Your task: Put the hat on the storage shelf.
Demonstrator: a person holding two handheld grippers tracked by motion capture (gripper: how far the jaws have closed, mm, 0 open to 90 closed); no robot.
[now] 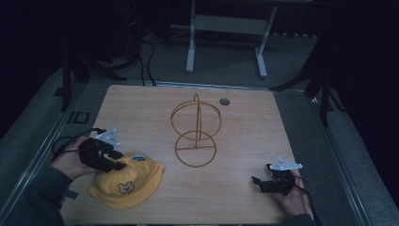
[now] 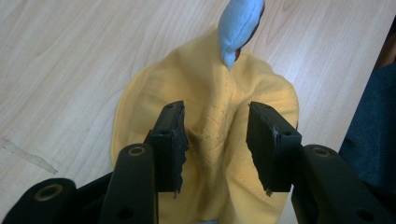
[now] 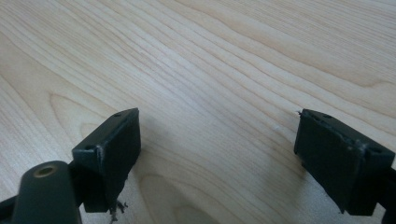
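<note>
Dark surroundings ring a light wooden bench [image 1: 244,141], with grey carpet and the white legs of another frame [image 1: 226,42] beyond its far edge. Near the bench's front left corner lies a yellow cloth sun hat [image 1: 127,183] with a small bear face printed on it and a pale blue lining showing at its far edge. The left tool [image 1: 117,165] sits at the hat's upper left side; in the left gripper view its two black jaws stand partly spread on either side of a raised fold of the yellow fabric [image 2: 215,135], close to it, though whether they press it cannot be told. A blue cloth tab [image 2: 240,25] sticks up past the fold. At mid-bench stands a golden wire stand of crossed hoops on a ring base [image 1: 195,134]. Behind it is a small grey round plug [image 1: 224,101]. The right tool [image 1: 258,182] rests near the front right corner, well apart from the hat, jaws spread wide over bare wood [image 3: 210,93].
</note>
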